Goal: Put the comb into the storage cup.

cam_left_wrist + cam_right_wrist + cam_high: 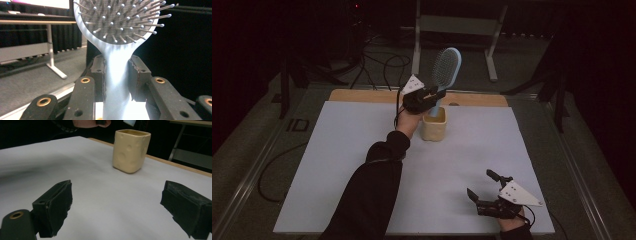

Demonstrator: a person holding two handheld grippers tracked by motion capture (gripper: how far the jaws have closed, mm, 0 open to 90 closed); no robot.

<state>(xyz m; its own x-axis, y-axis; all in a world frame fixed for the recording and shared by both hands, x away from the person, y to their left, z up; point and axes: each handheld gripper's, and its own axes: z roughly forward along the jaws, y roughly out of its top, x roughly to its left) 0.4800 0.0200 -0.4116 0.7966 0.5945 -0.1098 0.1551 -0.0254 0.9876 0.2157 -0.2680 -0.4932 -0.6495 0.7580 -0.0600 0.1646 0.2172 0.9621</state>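
1. Left gripper (432, 95): raised over the far middle of the surface (337, 165), borne on a dark-sleeved forearm reaching in from the near edge.
2. Its fingers (137, 75) pinch the handle of the hairbrush (446, 70) from both sides; in the left gripper view the pale blue handle sits squarely between the two pads, touching each.
3. Hairbrush: upright, bristle head above the fingers and tilted slightly right in the high view, handle running down below them.
4. Cup (434, 125): cream, dimpled, square-mouthed, standing on the surface directly under the brush handle. The handle's lower end reaches the cup's mouth; whether it touches the cup cannot be told.
5. Right gripper (484, 192): low at the near right of the surface, well apart from cup and brush.
6. Its fingers (53, 205) are spread wide with bare white surface between them; the cup (130, 150) stands farther off beyond them.
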